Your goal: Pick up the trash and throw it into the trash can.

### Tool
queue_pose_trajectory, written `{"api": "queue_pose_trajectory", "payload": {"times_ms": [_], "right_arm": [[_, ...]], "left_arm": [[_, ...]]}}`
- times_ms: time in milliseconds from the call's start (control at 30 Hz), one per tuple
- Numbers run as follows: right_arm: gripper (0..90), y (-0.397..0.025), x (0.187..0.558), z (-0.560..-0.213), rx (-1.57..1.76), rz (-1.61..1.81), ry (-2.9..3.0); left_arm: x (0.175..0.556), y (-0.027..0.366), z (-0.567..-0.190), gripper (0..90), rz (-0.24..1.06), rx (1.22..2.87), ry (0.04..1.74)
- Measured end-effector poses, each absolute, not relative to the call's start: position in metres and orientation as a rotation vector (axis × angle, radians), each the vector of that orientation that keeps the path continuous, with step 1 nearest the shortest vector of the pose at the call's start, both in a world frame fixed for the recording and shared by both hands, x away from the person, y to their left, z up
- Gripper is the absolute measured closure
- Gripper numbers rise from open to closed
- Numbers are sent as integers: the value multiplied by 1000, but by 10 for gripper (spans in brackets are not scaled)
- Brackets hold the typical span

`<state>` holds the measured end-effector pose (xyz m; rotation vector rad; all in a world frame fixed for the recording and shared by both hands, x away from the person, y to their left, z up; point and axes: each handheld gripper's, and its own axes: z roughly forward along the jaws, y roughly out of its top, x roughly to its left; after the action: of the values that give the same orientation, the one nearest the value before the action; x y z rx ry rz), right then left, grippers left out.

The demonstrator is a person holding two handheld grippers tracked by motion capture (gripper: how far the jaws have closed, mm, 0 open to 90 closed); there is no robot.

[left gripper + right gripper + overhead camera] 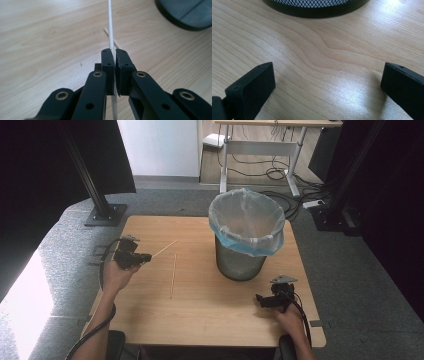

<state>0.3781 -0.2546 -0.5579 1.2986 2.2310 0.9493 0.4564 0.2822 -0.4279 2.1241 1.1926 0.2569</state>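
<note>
From the high view, your left hand-held gripper holds a thin stick over the bench; a second stick lies flat beside the lined mesh bin. The left gripper view shows your jaws clamped on that stick. In the right gripper view, your right hand-held gripper sits with jaws wide apart, near the bin's base.
</note>
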Motion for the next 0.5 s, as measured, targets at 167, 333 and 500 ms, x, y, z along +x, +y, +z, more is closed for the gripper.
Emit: {"api": "queue_pose_trajectory", "payload": {"times_ms": [167, 333, 500], "right_arm": [[0, -255, 378, -558, 1298, 949, 2232], [0, -255, 378, -558, 1296, 949, 2233], [0, -255, 378, -558, 1294, 950, 2233]], "left_arm": [[460, 277, -397, 864, 261, 2134, 1143], [461, 269, -365, 863, 270, 2147, 1095], [463, 262, -338, 863, 275, 2154, 1054]]}}
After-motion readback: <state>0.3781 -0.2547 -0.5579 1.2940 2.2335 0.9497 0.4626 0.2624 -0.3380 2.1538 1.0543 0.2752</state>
